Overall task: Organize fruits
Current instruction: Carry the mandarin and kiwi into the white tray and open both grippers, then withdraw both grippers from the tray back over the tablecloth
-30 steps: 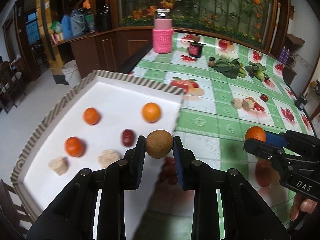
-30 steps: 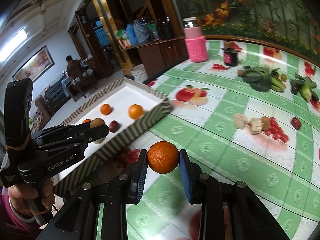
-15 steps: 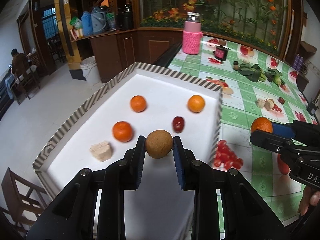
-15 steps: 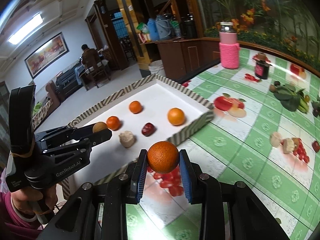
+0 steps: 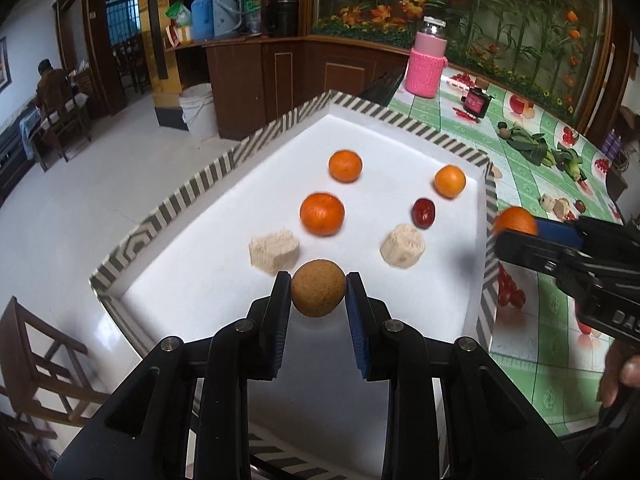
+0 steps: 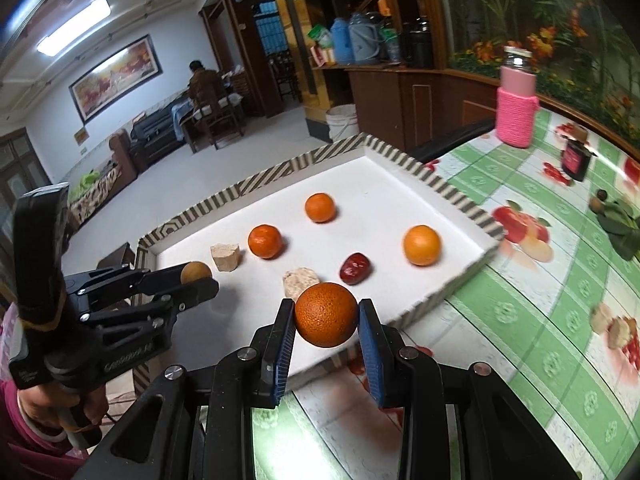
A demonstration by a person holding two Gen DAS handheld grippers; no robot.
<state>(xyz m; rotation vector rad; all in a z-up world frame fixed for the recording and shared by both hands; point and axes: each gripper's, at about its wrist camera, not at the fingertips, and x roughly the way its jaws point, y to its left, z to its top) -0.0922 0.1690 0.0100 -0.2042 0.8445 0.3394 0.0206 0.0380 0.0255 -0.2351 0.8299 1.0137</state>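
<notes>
Orange (image 6: 326,315): round, pebbled, deep orange | brown fruit (image 5: 318,293): round, matte

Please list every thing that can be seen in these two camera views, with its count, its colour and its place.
tray: 1, white with striped rim, at the table edge
oranges in tray: 3, orange, on the tray floor
red date: 1, dark red, in tray
pale chunks: 2, beige, in tray
brown round fruit: 1, tan, held above tray
held orange: 1, orange, over the tray's near rim
pink-sleeved jar: 1, far on table
small dark jar: 1, behind tray
tablecloth: 1, green checked
white bucket: 1, on floor
left gripper: black, shut on brown fruit
right gripper: black, shut on orange
</notes>
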